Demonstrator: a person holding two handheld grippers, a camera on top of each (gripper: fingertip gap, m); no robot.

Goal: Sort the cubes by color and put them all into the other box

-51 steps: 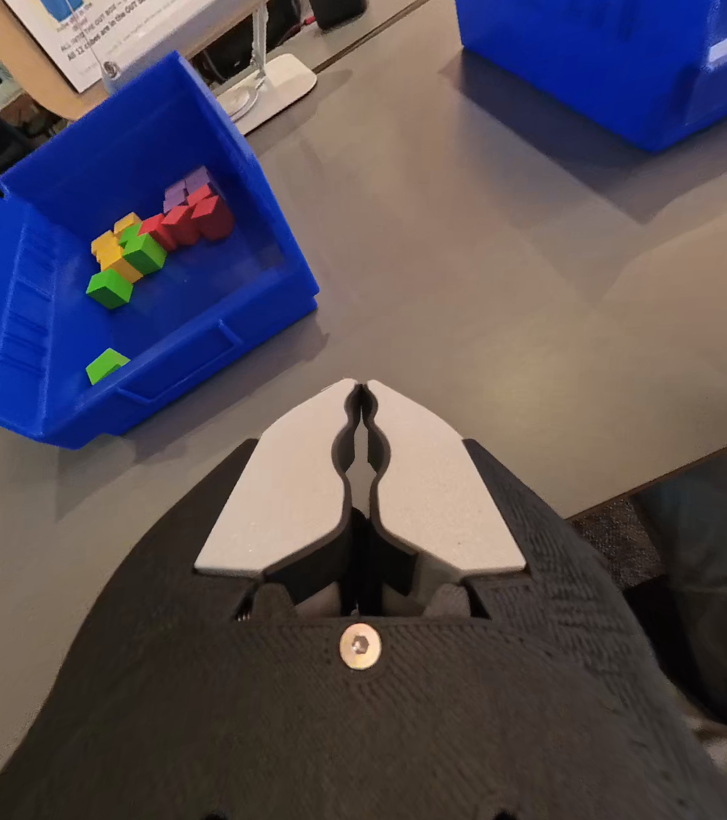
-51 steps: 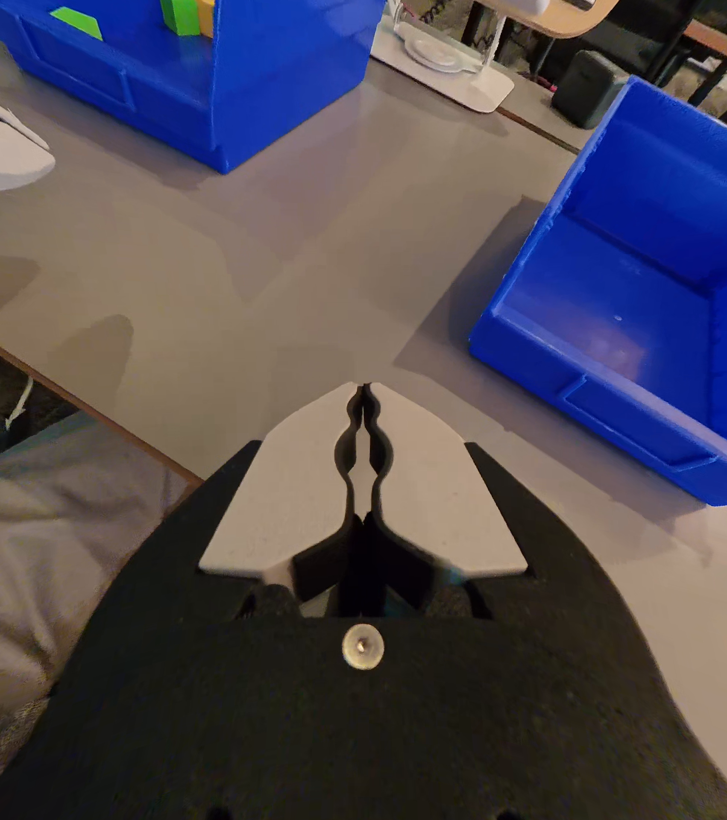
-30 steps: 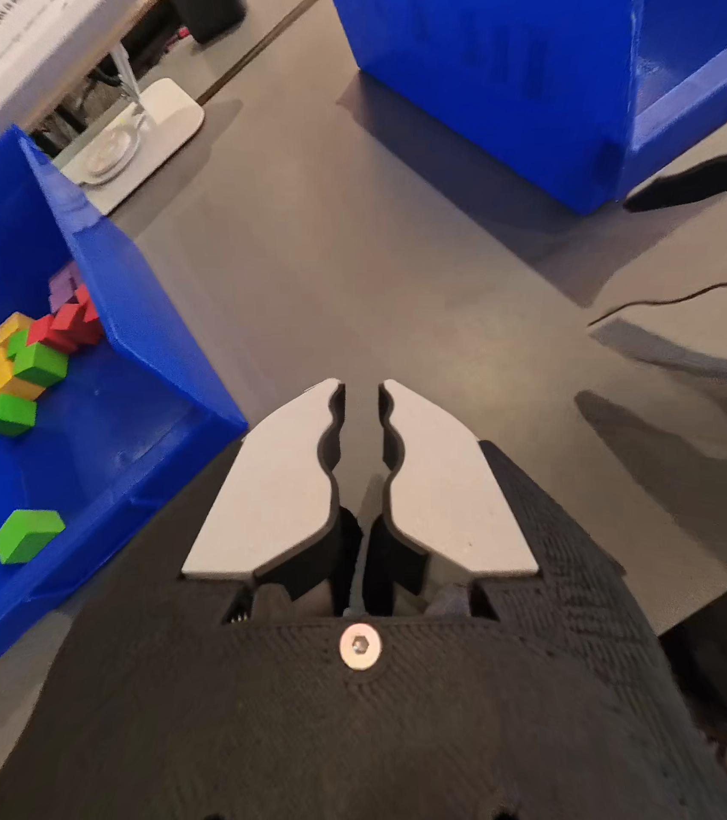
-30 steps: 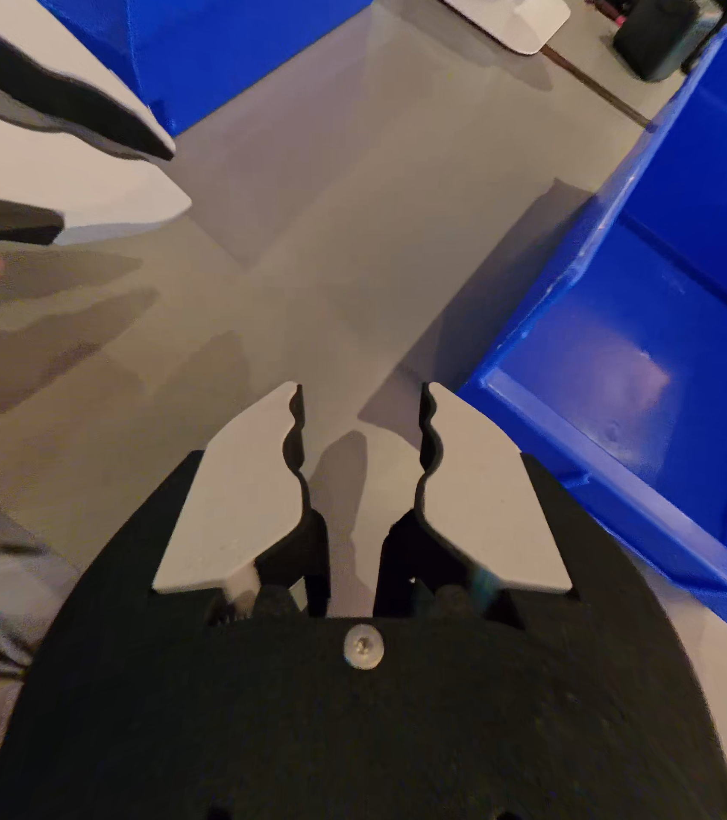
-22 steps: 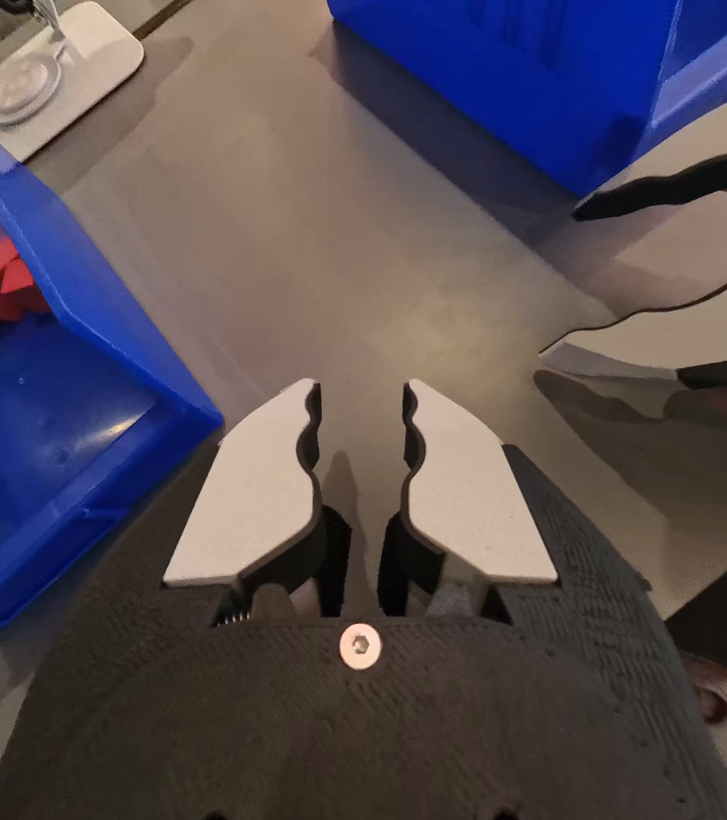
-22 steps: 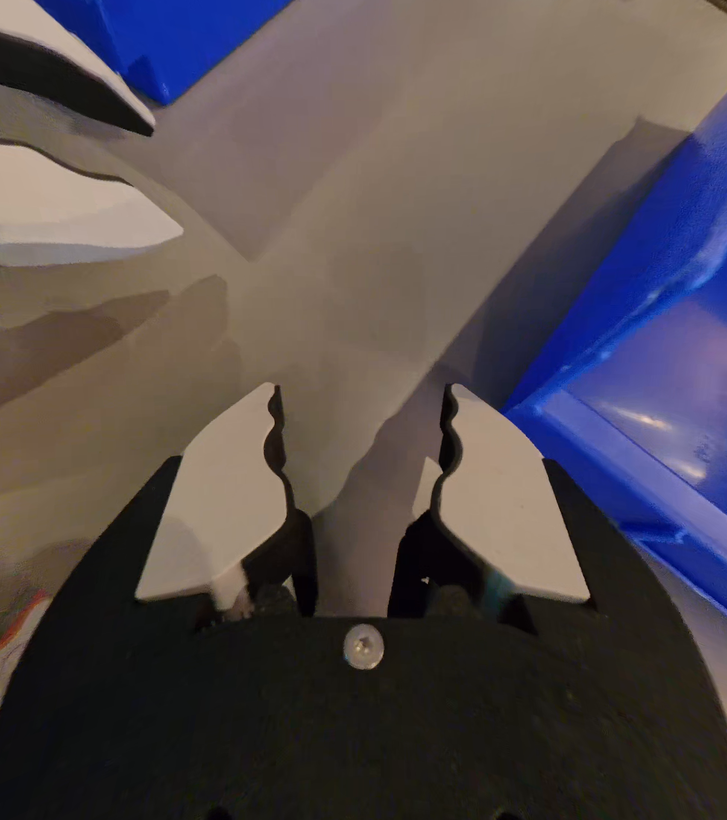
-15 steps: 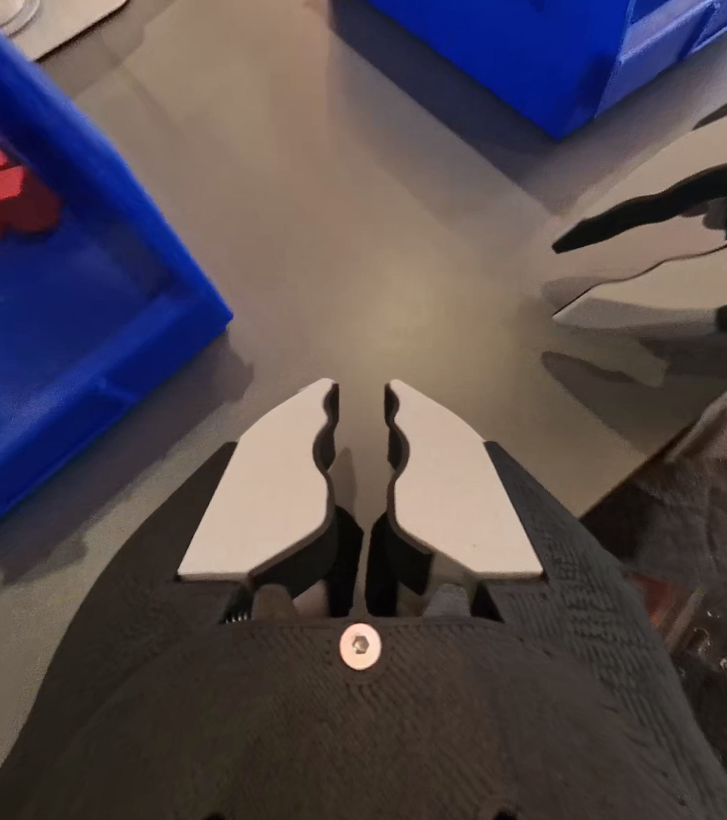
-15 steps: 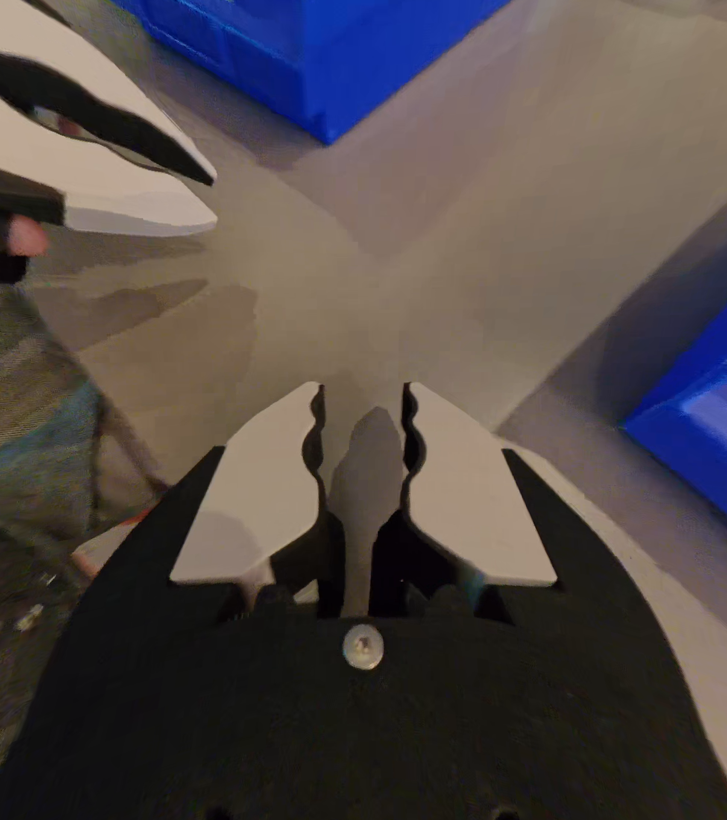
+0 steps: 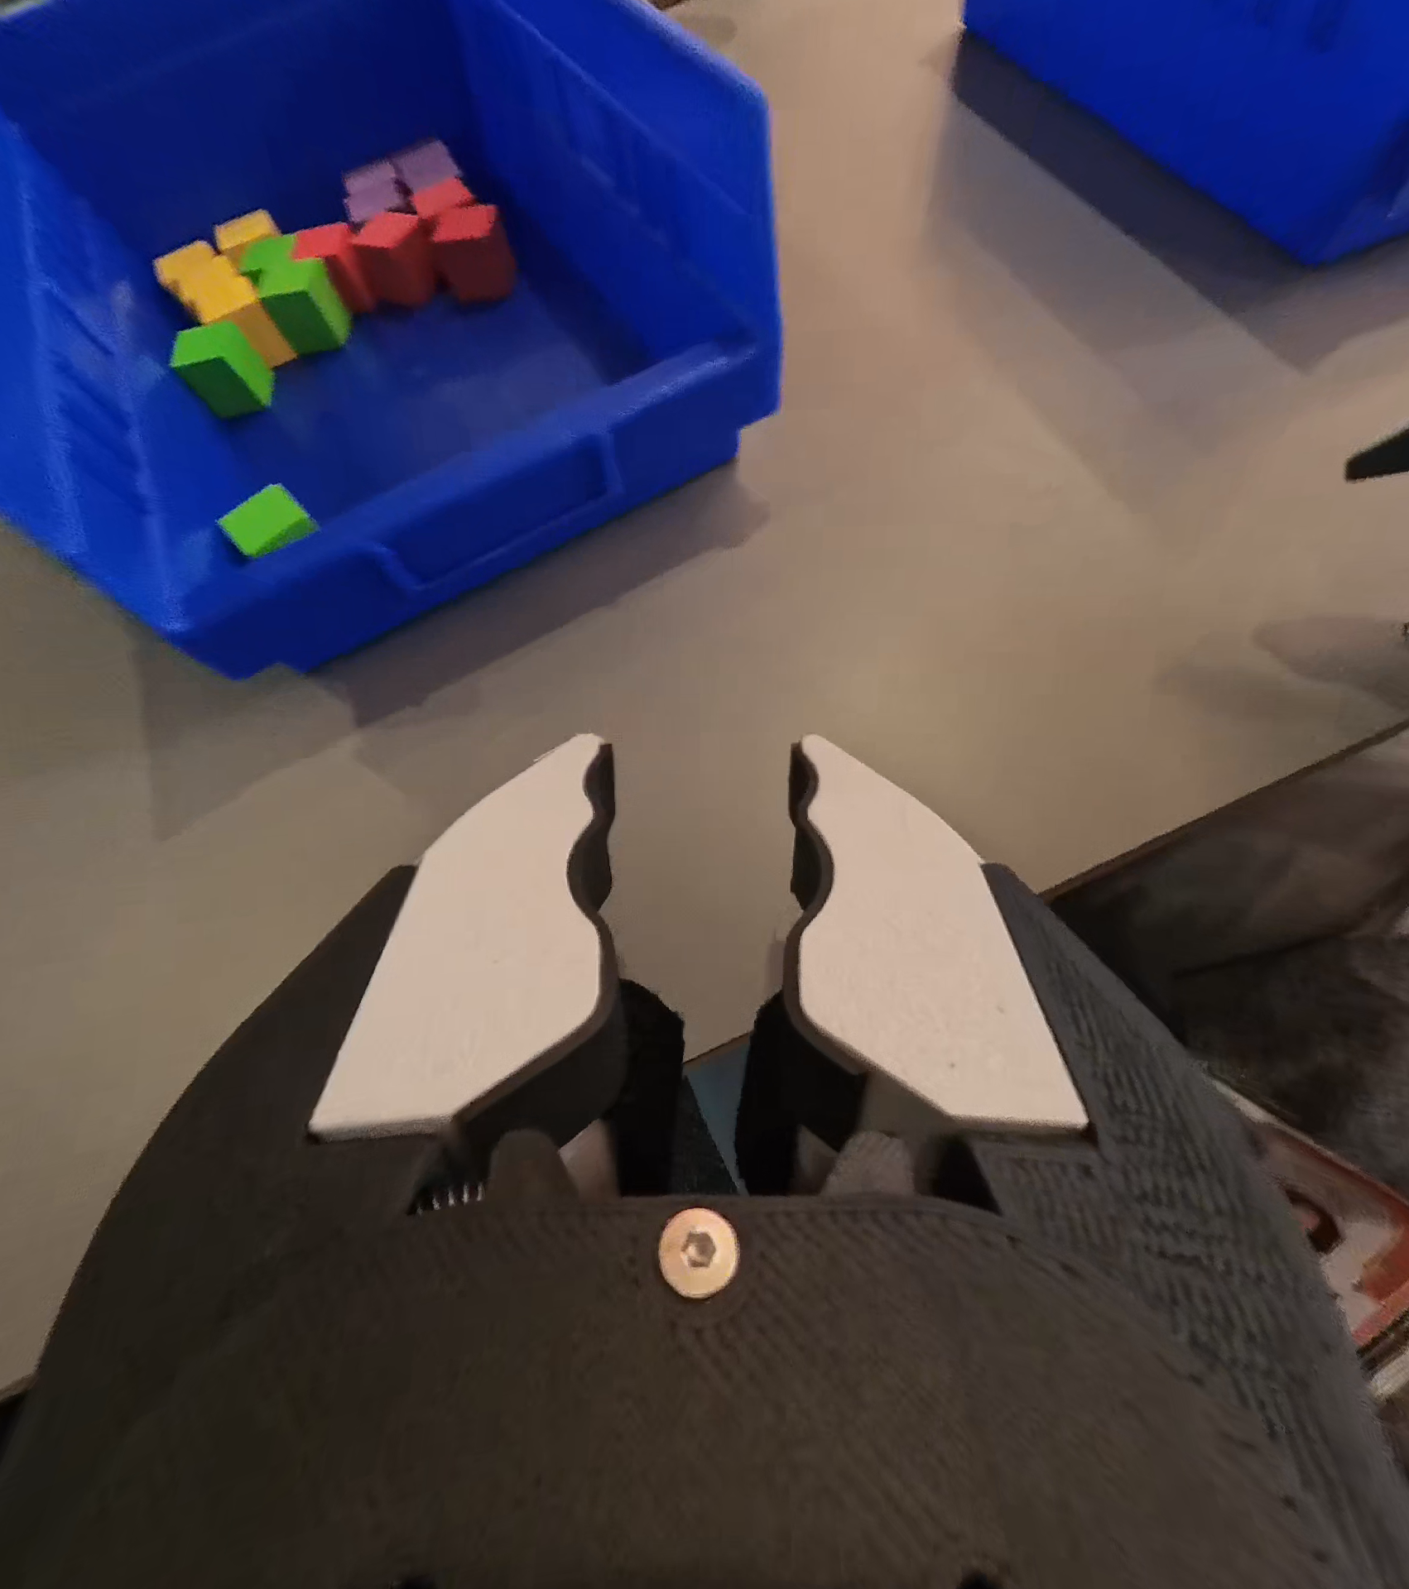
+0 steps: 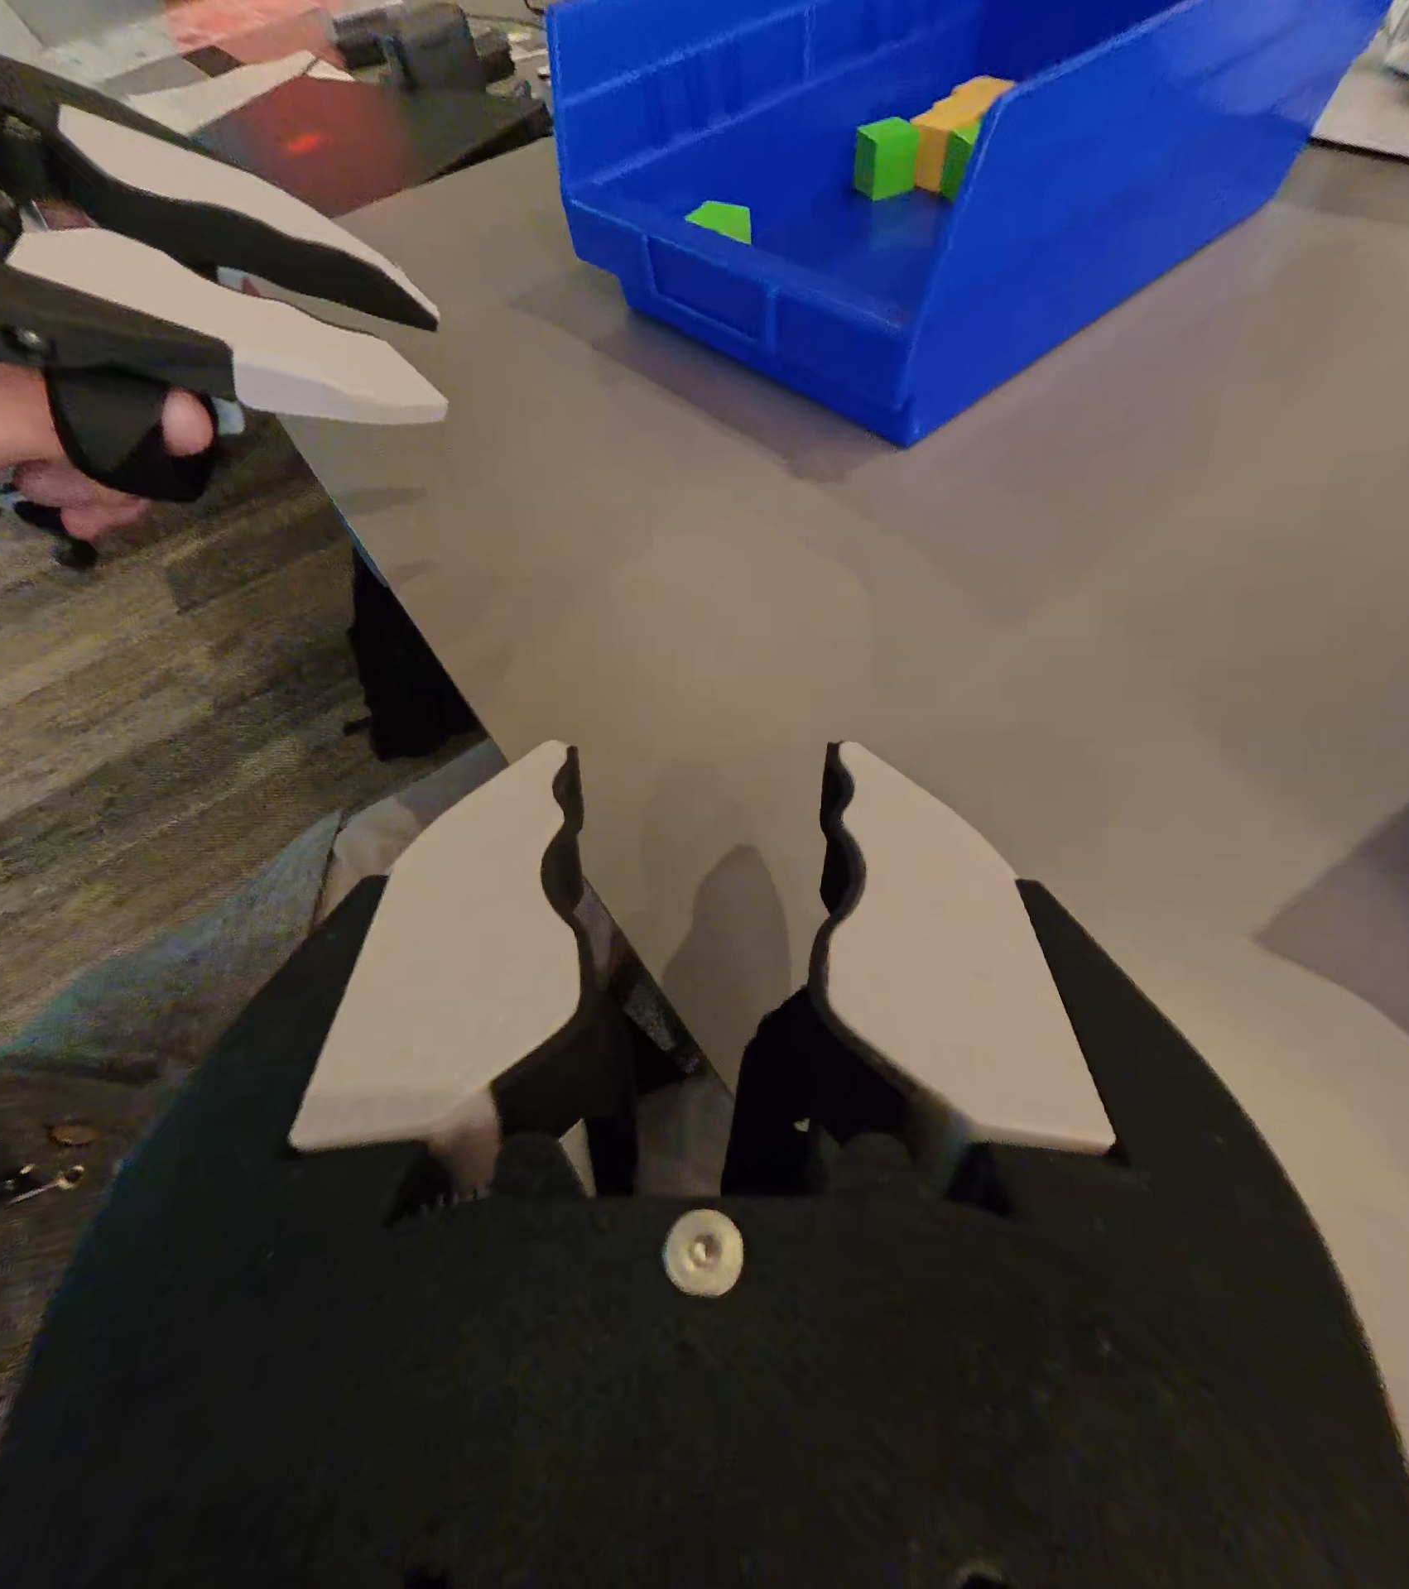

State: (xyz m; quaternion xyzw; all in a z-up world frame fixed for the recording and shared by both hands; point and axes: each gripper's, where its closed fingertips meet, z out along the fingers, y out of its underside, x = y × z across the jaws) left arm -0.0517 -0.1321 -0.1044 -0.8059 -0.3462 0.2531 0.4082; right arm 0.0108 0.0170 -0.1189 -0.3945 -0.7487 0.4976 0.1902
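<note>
While both grippers hang over the near edge of a matte grey table (image 9: 985, 447), neither holds anything. Floor beyond the edge is mottled grey-brown carpet (image 10: 82, 774), with clutter past the far side of the table, too blurred to name.

Left gripper (image 9: 701, 757): jaws parted, empty, above bare tabletop. Right gripper (image 10: 699, 757): jaws spread a bit wider, empty, straddling the table edge. Both have a black textured printed body, flat pale-grey fingers and wavy black inner pads.

Ahead-left of the left gripper sits a glossy blue plastic bin (image 9: 684, 413), open-fronted with sloped walls. Small painted cubes inside: yellow, red and purple clustered at the back with green ones, plus one green cube (image 9: 267, 520) alone near the front lip. Second blue bin (image 9: 1200, 112) far right, well apart.
</note>
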